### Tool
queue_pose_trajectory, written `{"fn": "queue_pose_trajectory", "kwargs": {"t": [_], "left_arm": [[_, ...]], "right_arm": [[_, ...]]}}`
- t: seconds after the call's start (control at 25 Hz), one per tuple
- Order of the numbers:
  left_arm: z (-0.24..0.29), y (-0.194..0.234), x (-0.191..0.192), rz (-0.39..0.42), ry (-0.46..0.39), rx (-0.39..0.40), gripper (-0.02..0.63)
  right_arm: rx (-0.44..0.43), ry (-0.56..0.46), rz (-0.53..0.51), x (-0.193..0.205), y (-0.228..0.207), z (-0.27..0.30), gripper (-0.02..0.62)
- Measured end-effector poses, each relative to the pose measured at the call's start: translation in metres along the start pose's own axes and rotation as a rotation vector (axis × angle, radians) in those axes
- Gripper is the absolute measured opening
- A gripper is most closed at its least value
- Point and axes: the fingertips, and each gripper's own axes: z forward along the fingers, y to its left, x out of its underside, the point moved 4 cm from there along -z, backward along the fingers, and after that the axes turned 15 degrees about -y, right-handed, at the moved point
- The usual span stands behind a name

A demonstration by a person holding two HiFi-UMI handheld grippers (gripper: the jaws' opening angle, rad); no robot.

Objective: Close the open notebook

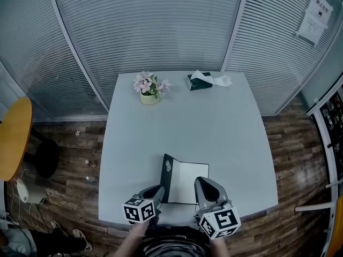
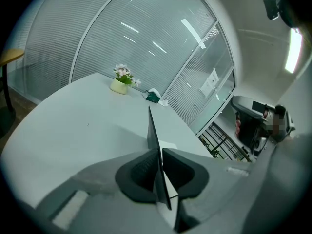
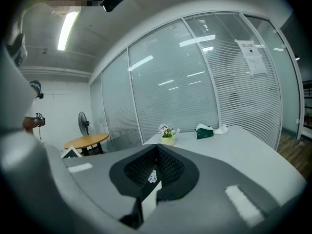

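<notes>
An open notebook [image 1: 187, 182] lies near the front edge of the pale table [image 1: 214, 127]. Its white page lies flat, and its dark cover [image 1: 166, 180] stands upright at the left. My left gripper [image 1: 159, 189] is shut on that cover. In the left gripper view the thin dark cover [image 2: 152, 130] stands on edge, pinched between the two pads [image 2: 146, 167]. My right gripper [image 1: 202, 182] hangs over the right edge of the page. In the right gripper view its fingertips [image 3: 157, 147] meet, and the cover's small white logo [image 3: 152, 177] shows through the slit below them.
A pot of pink flowers [image 1: 148, 88] and a green tissue box [image 1: 200, 81] stand at the table's far end. Glass walls with blinds close off the back. A round wooden table [image 1: 13, 138] stands at the left over a wood floor.
</notes>
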Motion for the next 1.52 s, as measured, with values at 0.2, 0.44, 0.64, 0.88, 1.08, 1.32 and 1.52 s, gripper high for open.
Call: {"fn": "queue_pose_trajectory", "kwargs": {"t": [0.2, 0.44, 0.64, 0.88, 1.08, 1.32, 1.52], "left_arm": [[0.005, -0.009, 0.000, 0.002, -0.013, 0.000, 0.031], [0.011, -0.028, 0.002, 0.015, -0.018, 0.022, 0.031], [0.018, -0.044, 0.005, 0.032, -0.032, 0.038, 0.031], [0.024, -0.055, 0.010, 0.058, -0.037, 0.039, 0.032], [0.031, -0.065, 0.014, 0.076, -0.028, 0.062, 0.038], [0.039, -0.076, 0.020, 0.051, -0.014, 0.100, 0.044], [0.046, -0.085, 0.026, 0.087, 0.009, 0.108, 0.044]], "right_arm": [[-0.017, -0.007, -0.005, -0.004, -0.006, -0.003, 0.003], [-0.039, -0.016, -0.017, -0.012, -0.014, -0.008, 0.003], [-0.051, -0.021, -0.022, -0.015, -0.020, -0.012, 0.003], [-0.060, -0.019, -0.011, -0.013, -0.025, -0.018, 0.003], [-0.051, -0.034, -0.009, -0.016, -0.032, -0.020, 0.003], [-0.025, -0.039, -0.009, -0.019, -0.040, -0.024, 0.003], [-0.007, -0.031, -0.009, -0.015, -0.044, -0.028, 0.003]]}}
